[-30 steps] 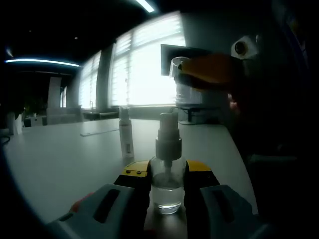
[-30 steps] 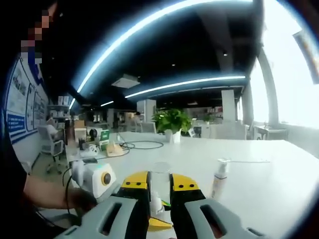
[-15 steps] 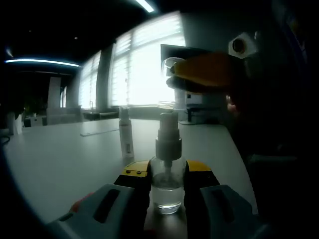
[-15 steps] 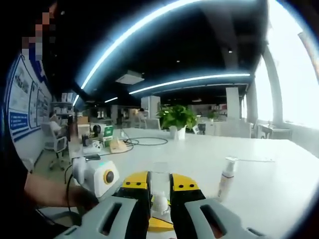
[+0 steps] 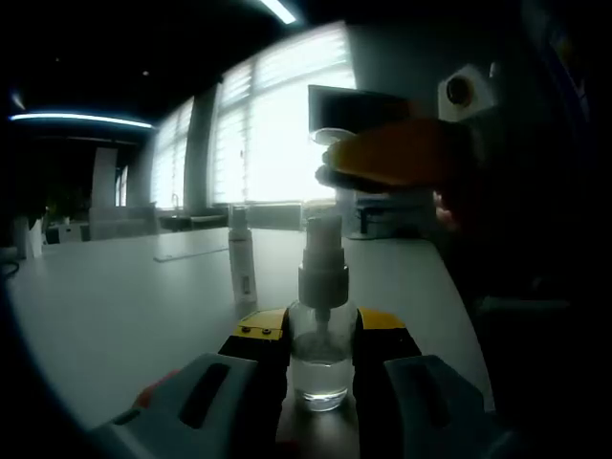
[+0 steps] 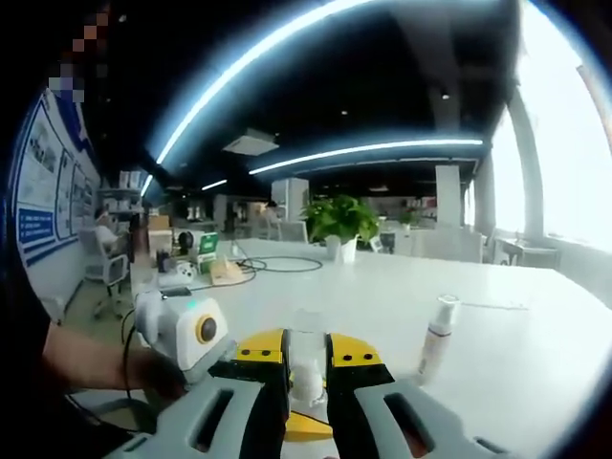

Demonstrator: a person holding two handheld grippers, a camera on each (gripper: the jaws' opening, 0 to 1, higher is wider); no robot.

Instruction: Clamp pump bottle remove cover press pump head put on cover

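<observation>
Lowering since 0.5 s ago, the right gripper [image 6: 306, 359] pinches the cover [image 5: 330, 139] at 12 o'clock above the bottle [image 5: 321, 325], itself pinched in the left gripper [image 5: 320, 349].

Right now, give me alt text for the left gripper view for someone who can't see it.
The left gripper clamps a clear pump bottle upright on a white table, its pump head uncovered. The right gripper holds the clear cover just above it. A slim white bottle stands behind, before bright windows.

Left gripper [image 5: 321, 337] held low and level, fingers [image 5: 256, 330] clamped on pump bottle [image 5: 321, 325]. Right gripper [image 6: 307, 356] seen from left gripper view at upper right, poised just above pump head, fingers [image 6: 258, 349] pinched on clear cover [image 6: 307, 346].
</observation>
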